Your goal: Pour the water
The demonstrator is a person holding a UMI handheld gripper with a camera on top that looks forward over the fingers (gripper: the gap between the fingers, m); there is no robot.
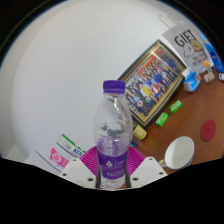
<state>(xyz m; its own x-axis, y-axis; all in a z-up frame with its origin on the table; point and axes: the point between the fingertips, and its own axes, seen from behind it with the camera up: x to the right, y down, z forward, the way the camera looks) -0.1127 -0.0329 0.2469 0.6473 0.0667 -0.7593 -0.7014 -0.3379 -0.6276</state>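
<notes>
Nearest, the hand-held gripper [113,176]: two fingers with magenta pads [93,160] closed in on the base of a water bottle [112,130]. Both pads look pressed to its sides, so the bottle reads as held. Bottle: clear plastic, purple cap [114,87] still on, purple label low down, upright, centred between the fingers.

Just right of the fingers — a white cup [179,152] on the wooden surface [196,112], likely the receiving vessel. Left, a flat packet with green and pink print [62,150].

Farther right: yellow and green small items [162,119], a red disc [208,130], a framed group photograph [152,80], a box lettered "GIFT" [188,42]. Beyond — plain white wall.

Step judged: grasp made, pouring not begun. The cap must come off, then carry right and tilt over the cup. Room is open above and left; clutter crowds the right.
</notes>
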